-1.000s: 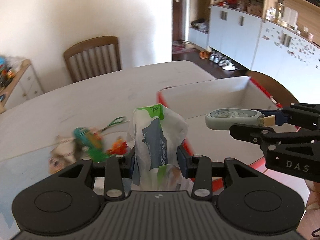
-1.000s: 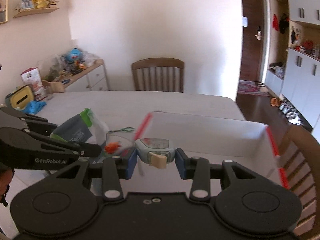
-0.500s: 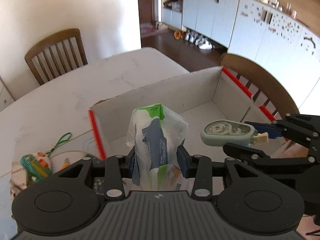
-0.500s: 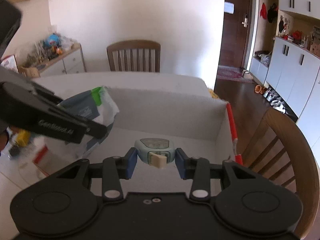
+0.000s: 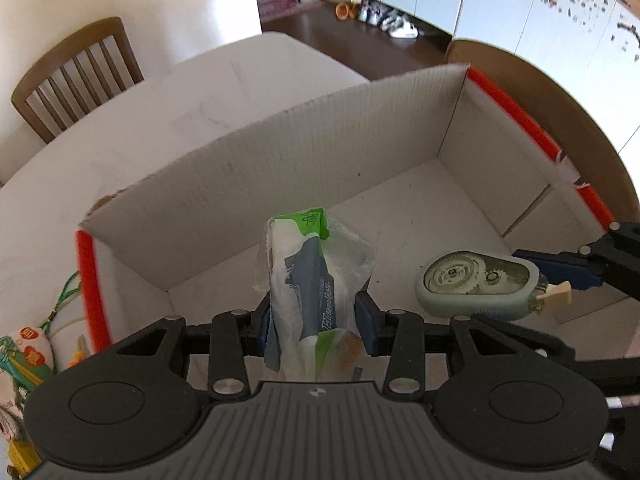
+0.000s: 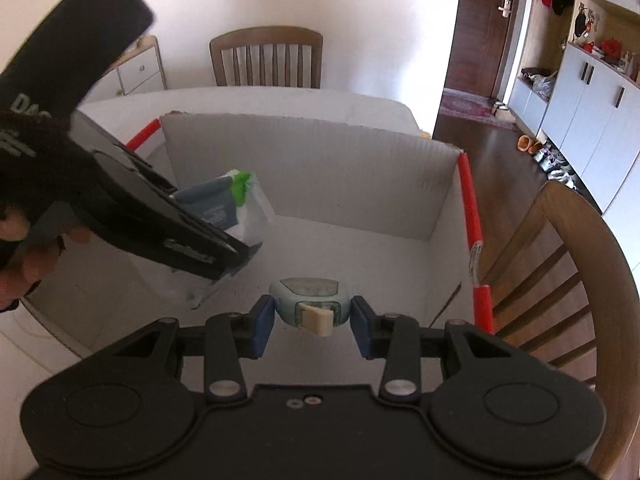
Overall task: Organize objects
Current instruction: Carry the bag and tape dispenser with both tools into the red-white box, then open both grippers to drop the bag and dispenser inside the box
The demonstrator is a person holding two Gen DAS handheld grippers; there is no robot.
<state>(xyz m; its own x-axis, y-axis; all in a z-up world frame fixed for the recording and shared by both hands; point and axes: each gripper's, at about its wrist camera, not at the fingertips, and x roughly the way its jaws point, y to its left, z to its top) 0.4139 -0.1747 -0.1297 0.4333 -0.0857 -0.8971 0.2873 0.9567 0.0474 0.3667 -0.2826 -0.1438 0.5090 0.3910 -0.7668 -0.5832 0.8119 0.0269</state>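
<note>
1. Blue pads of left gripper (image 5: 316, 320) are clamped on 1 crinkled clear plastic packet w/ green top & dark blue label (image 5: 314, 280); its long axis runs straight out from the fingers, green end farthest away, over the box interior.
2. Right gripper (image 6: 312, 322): blue pads pinch 1 pale blue-grey rounded correction-tape dispenser (image 6: 309, 300) by its flat sides. Long axis runs along the fingers, cream tip back toward the cam, rounded end pointing out over the box floor.
3. In left wrist view the dispenser (image 5: 480, 286) lies sideways, gears visible through its clear face, just right of the packet, not touching.
4. Both items hang inside 1 white corrugated cardboard box w/ red-orange edges (image 5: 360, 148); can't tell if either touches the floor.
5. Box sits on 1 white table (image 5: 160, 116). Left of box: a colourful small toy w/ green cord (image 5: 28, 352).
6. Wooden slat-back chairs: 2, one at far side (image 6: 266, 58), one right of box (image 6: 560, 280).
7. A person's fingers (image 6: 24, 268) grip the left tool's handle.
</note>
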